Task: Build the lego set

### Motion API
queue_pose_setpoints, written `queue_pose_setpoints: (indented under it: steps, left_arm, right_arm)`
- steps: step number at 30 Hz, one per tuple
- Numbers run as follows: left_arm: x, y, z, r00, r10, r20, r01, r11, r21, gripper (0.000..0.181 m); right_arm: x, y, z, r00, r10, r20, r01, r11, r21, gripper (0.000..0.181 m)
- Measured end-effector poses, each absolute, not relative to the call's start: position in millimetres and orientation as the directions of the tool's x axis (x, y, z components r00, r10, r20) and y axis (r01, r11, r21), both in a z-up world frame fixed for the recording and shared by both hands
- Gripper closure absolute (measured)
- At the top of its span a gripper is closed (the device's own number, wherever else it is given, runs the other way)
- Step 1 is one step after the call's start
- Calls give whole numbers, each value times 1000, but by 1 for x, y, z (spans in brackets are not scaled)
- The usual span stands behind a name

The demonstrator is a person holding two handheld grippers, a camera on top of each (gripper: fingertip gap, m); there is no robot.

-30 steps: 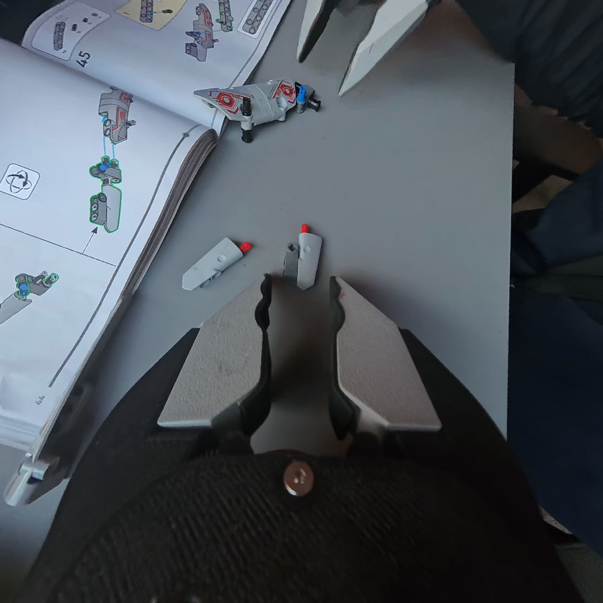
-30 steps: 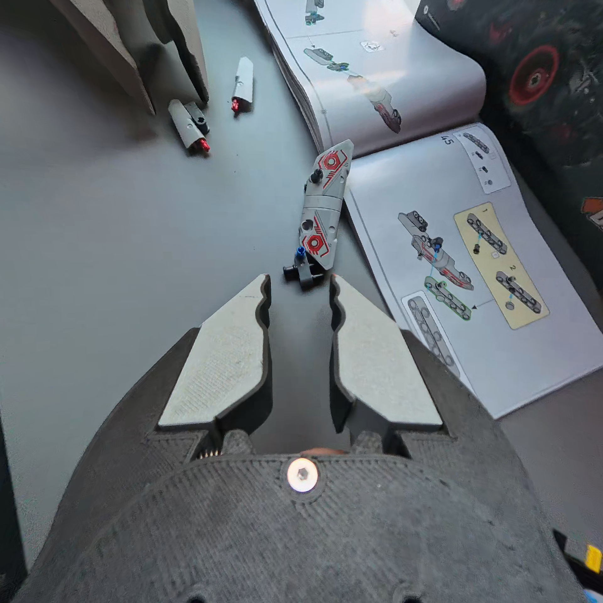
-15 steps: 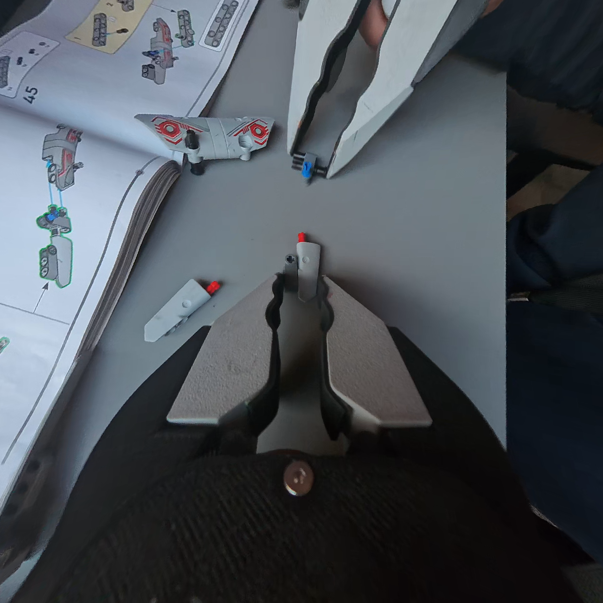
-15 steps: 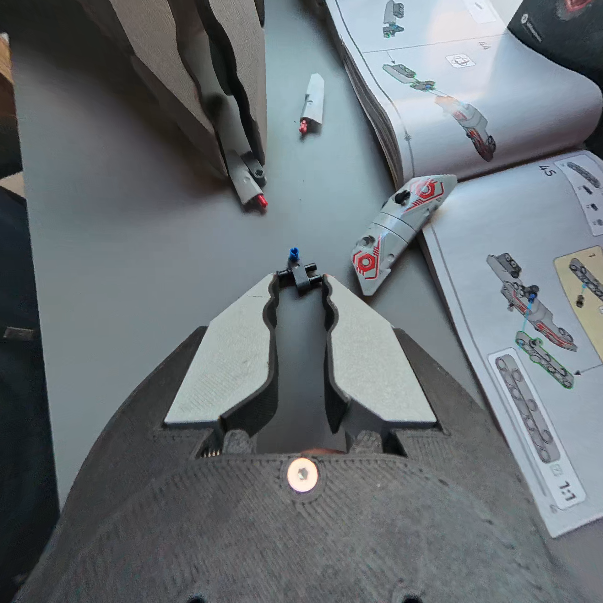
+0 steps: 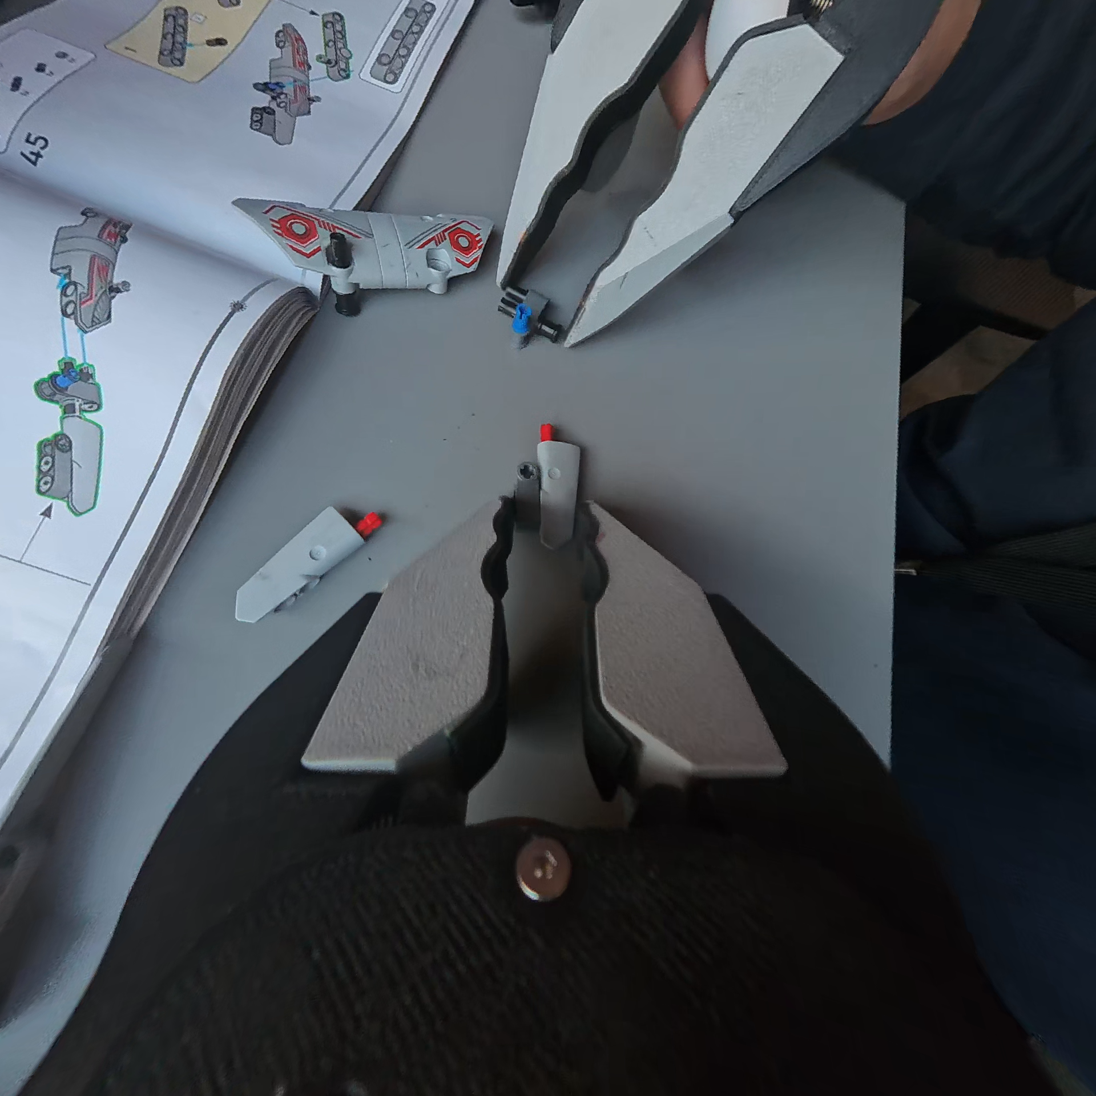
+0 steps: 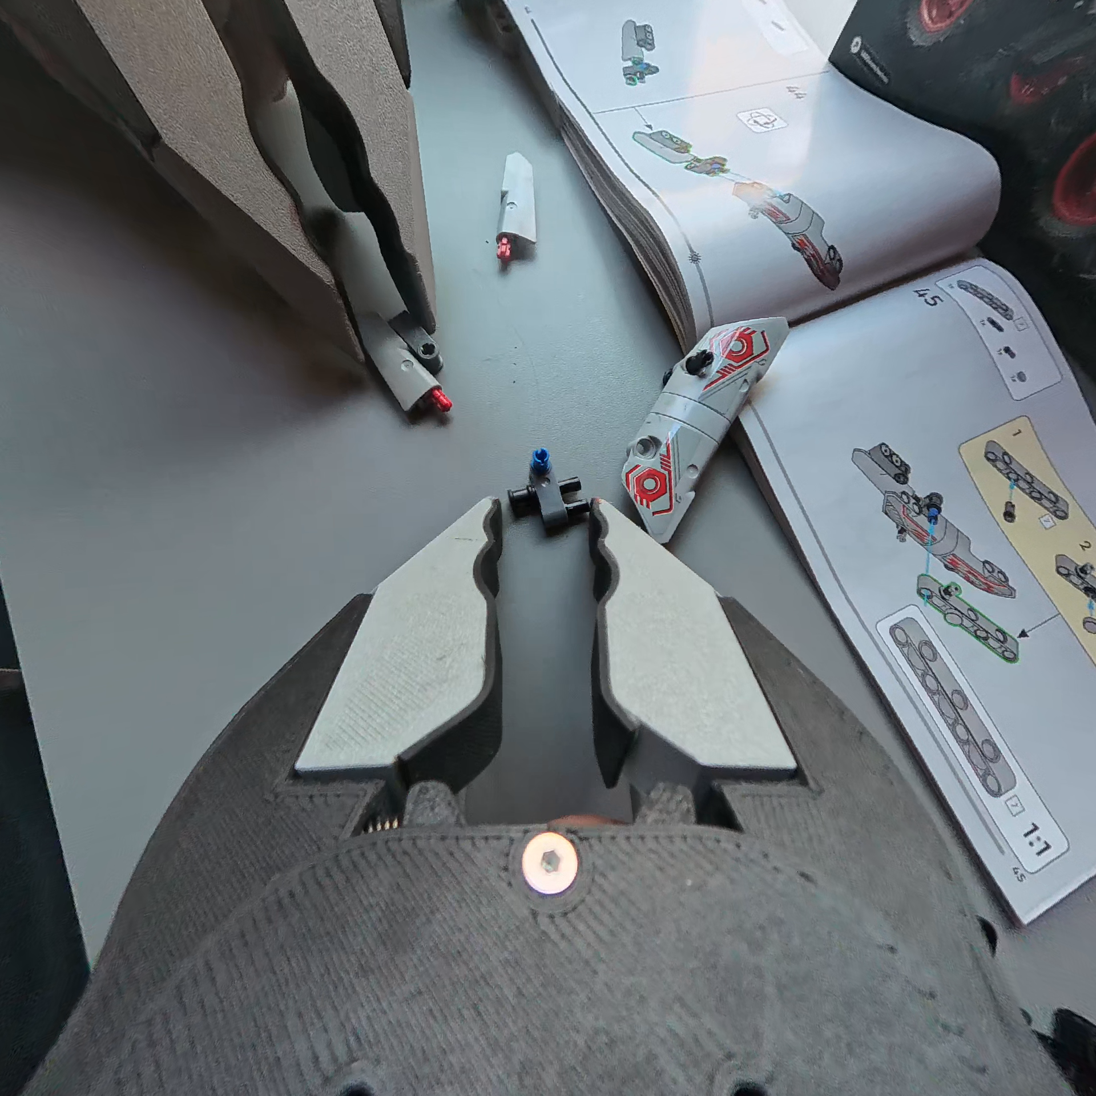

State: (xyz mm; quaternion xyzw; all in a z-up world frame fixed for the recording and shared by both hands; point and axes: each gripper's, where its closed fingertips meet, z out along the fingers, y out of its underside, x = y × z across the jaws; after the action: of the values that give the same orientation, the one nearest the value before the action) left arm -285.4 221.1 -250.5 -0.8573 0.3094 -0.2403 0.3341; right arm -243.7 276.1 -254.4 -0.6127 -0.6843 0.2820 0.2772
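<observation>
My left gripper (image 5: 545, 519) is shut on a small grey panel piece with a red pin (image 5: 557, 492), held by its rear end with the pin pointing forward; it also shows in the right wrist view (image 6: 403, 368). My right gripper (image 6: 544, 513) is shut on a black connector with a blue pin (image 6: 548, 501), low over the grey table (image 5: 711, 415); the connector also shows in the left wrist view (image 5: 528, 308). The two grippers face each other, a short gap apart. A grey panel assembly with red patterns (image 5: 368, 249) lies by the booklet, free of both grippers.
A second grey panel piece with a red pin (image 5: 299, 563) lies left of my left gripper. An open instruction booklet (image 5: 148, 178) covers the left side. The table's edge runs along the right, with a person's dark clothing (image 5: 996, 593) beyond. A dark box (image 6: 1038, 118) stands behind the booklet. The gap from one gripper's tips to the other's is roughly 8 cm.
Both grippers have closed on their pieces. The right gripper pulled the black connector off the red-patterned panel assembly and brought it nearer the left gripper. Little has moved in the last half second.
</observation>
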Motion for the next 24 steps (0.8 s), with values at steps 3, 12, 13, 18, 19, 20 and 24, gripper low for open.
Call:
queue_pose_setpoints:
  steps: [3,12,13,18,19,20,24]
  left_arm:
    - [-288,217,-249,695,-679,237,-341,-601,-723,157]
    - [-301,215,-236,692,-661,291,-250,-597,-762,156]
    - [-302,215,-236,695,-658,291,-249,-600,-760,155]
    - [-302,214,-240,695,-663,278,-273,-601,-751,155]
    - [-302,215,-240,698,-662,273,-278,-601,-749,155]
    - [-303,215,-241,702,-660,268,-282,-603,-746,155]
    - [-305,216,-240,704,-652,282,-264,-609,-748,156]
  right_arm:
    - [-243,274,-254,-96,995,33,676,89,-731,153]
    - [-239,280,-244,-134,991,10,621,92,-779,149]
    - [-238,281,-244,-134,991,5,621,88,-779,149]
    - [-238,284,-246,-130,991,16,630,95,-771,149]
    - [-238,284,-247,-132,991,13,631,95,-770,149]
    - [-238,284,-247,-134,991,10,634,94,-768,149]
    - [-238,283,-248,-135,991,8,639,93,-763,150]
